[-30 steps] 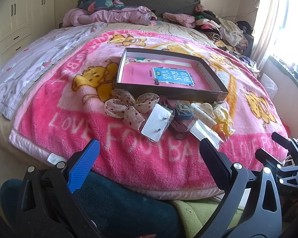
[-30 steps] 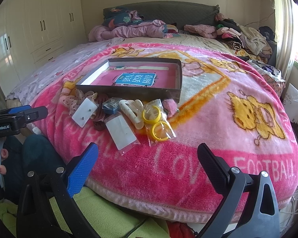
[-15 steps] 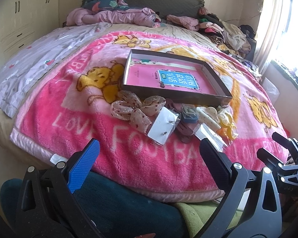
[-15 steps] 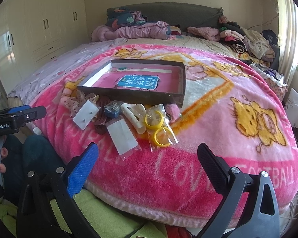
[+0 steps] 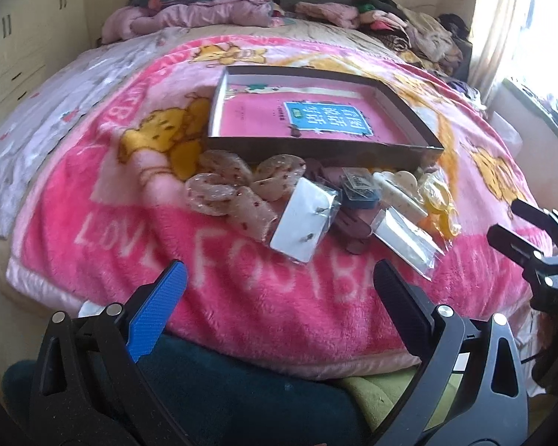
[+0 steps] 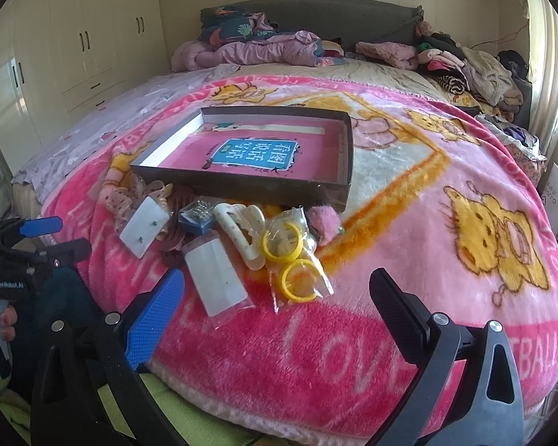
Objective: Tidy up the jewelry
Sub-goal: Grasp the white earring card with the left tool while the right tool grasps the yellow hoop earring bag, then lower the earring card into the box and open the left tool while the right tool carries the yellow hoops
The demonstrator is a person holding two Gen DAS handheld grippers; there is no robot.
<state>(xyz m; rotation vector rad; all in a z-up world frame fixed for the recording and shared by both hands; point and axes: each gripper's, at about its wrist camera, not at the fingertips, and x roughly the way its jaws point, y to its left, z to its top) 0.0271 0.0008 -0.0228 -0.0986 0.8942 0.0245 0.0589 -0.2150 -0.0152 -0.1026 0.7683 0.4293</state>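
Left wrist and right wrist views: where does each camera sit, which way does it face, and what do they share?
Left wrist: on the left gripper, low at the bed's foot, facing the accessory pile and the shallow box; its own open fingers, a dark-clad leg, and the right gripper at the right edge show.
Right wrist: on the right gripper, further right, facing the same pile; its own open fingers, the left gripper and fingertips at the left edge show.
Shared: box, pink blanket, yellow rings, white hair claw, headboard.
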